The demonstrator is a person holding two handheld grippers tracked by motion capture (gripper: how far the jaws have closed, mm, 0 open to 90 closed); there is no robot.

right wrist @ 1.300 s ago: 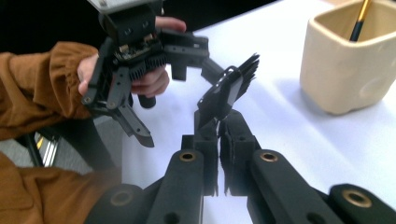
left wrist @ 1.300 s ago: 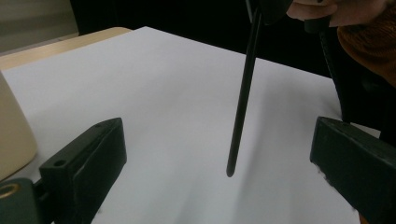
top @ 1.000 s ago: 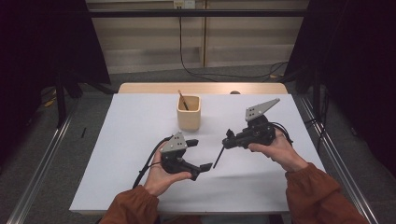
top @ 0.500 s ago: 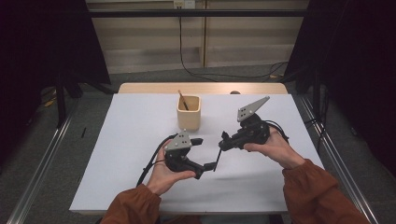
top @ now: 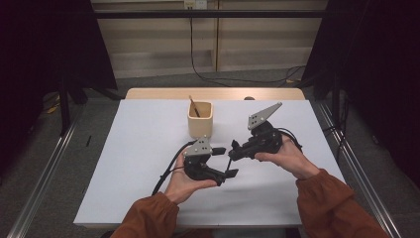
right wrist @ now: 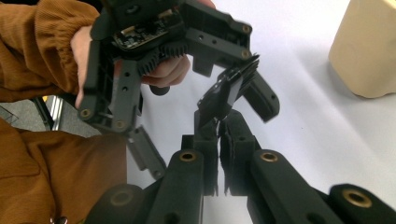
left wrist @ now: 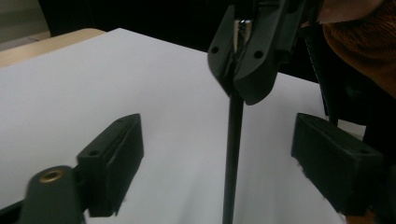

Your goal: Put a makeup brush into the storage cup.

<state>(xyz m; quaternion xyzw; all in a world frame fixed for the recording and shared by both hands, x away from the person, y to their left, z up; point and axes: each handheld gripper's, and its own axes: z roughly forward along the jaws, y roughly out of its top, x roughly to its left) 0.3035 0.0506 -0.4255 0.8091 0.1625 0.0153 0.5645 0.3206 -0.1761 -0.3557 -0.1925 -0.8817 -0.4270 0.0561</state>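
From above, the right tongs [top: 232,150] are clamping a thin black stick [top: 228,162] between the left tongs [top: 227,161], near the beige cup [top: 200,120] on the white table [top: 124,148]. In the left gripper view, the left tongs [left wrist: 224,154] have just been closing, pads clear of the stick [left wrist: 232,154]. In the right gripper view, the right tongs [right wrist: 218,140] are pressing together.

Thin black stick [left wrist: 232,154]: slender, dark, straight, standing near upright above the white table cover. Top end pinched in the right gripper [top: 232,150] (jaws closed on it); lower length hangs between the left gripper's [left wrist: 233,158] spread pads, untouched.
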